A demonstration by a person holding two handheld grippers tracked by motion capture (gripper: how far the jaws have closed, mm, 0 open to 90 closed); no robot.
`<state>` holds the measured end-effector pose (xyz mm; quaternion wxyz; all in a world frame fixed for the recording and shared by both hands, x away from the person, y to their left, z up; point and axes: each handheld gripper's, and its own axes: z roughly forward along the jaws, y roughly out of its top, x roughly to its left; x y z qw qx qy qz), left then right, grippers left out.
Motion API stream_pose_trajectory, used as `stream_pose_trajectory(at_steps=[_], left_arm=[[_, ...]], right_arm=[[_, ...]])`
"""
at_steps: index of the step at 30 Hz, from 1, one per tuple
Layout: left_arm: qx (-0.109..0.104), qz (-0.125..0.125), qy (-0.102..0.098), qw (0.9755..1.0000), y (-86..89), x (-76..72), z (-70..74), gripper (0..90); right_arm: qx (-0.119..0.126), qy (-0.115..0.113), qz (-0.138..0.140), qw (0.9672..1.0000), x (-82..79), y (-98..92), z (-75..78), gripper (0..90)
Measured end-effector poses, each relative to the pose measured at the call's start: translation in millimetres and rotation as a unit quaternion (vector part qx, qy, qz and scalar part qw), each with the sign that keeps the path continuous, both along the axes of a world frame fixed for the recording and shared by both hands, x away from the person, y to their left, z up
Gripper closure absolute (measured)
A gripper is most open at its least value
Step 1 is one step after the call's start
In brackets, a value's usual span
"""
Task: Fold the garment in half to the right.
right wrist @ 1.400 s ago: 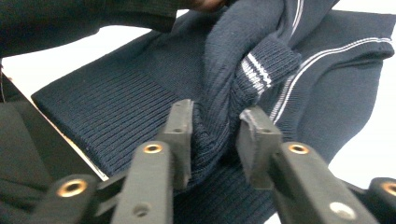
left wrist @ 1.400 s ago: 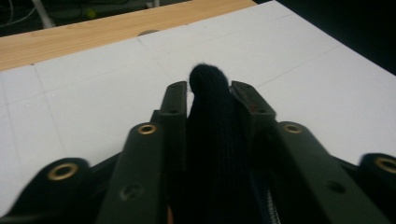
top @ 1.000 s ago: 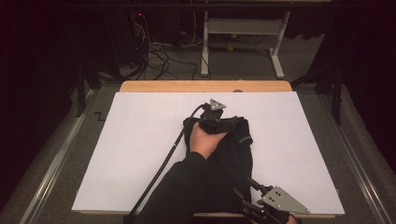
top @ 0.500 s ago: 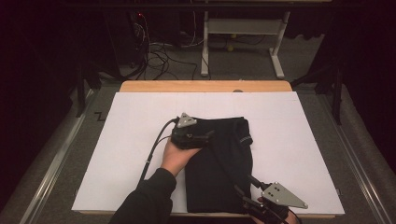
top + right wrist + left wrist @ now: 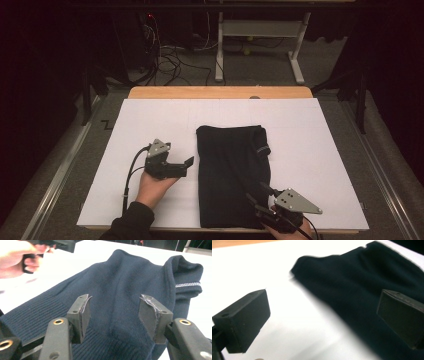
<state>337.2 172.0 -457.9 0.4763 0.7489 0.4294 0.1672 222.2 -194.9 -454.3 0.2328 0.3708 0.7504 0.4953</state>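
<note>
My left gripper (image 5: 186, 163) has just been opening its jaws; they stand wide with nothing between them, the folded navy sweater (image 5: 232, 175) just beyond on the white bench (image 5: 150, 120). My right gripper (image 5: 113, 315) hovers half-open over the sweater's ribbed hem.

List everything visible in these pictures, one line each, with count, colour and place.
Folded knit sweater: one, dark navy with a thin pale stripe on a cuff, middle of the white sheet.
White sheet: one, white, covering the table.
Wooden table edge: one, light brown, along the sheet's far side.
Metal stand: one, pale grey, on the floor beyond the table.
Cables: several, black, on the floor at far left.
Left gripper: one, black, on the sheet left of the sweater, jaws just opened wide, nothing between them.
Right gripper: one, black, at the sweater's near hem, jaws apart over the fabric.
</note>
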Motion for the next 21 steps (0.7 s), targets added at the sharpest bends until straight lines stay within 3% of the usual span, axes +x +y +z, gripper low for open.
stream_pose_trajectory(at_steps=[8, 13, 15, 21], left_arm=[[0.014, 0.005, -0.006, 0.9999, 34.8, -33.3, 1.2, 0.0], [-0.025, -0.006, -0.015, 0.9996, 45.6, -49.5, 1.7, 0.0], [-0.021, -0.002, -0.024, 0.9995, 48.2, -53.6, -0.5, 0.0], [-0.011, 0.0, -0.024, 0.9997, 54.1, -53.4, -6.7, 0.0]], right_arm=[[-0.001, -0.001, 0.008, 1.0, 7.4, 2.7, 1.1, 44.6], [0.002, -0.004, 0.008, 1.0, 16.1, 2.7, 6.3, 46.9], [0.004, 0.0, 0.005, 1.0, 21.3, 1.9, 7.5, 48.0], [-0.003, 0.003, -0.016, 0.9999, 41.2, -5.5, 8.3, 52.3]])
